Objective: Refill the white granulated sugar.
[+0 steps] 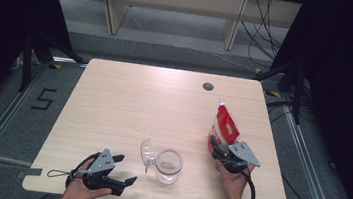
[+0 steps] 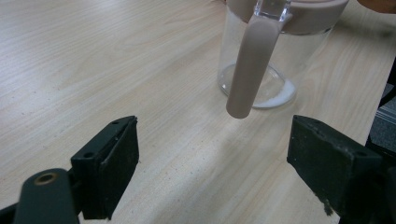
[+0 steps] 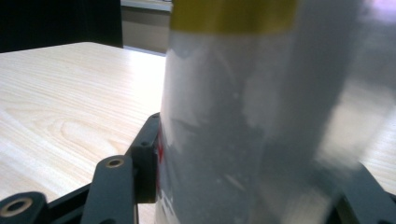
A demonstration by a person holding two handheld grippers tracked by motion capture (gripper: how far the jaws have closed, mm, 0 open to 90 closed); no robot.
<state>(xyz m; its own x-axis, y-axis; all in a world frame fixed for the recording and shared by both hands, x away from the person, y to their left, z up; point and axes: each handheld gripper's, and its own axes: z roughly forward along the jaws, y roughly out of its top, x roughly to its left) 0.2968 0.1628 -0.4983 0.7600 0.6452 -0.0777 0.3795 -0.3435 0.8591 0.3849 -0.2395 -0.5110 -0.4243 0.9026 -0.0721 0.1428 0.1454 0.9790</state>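
One red and white stand-up pouch (image 1: 223, 127) with a spout at its top is held upright on the surface (image 1: 128, 104) by the right gripper (image 1: 219, 152). In the right gripper view its silvery side lies between the fingers (image 3: 145, 158), the left one pressed against it and the right one largely hidden behind it, so the pouch is taken to be pinched low on its body. That low grip is judged to suit lifting and tipping the pouch toward the jar.

One clear glass jar (image 1: 168, 166) stands between the two grippers, with its hinged lid (image 1: 147, 152) swung open to the side; the mouth is thus left free, presumably for filling. A thin layer of white powder is seen at its bottom.

The left gripper (image 1: 118, 171) rests low near the front edge of the surface, its fingers (image 2: 109, 170) spread wide with nothing between them. The jar's beige latch strap (image 2: 250, 70) hangs just ahead of them, so the jar could be steadied from there.
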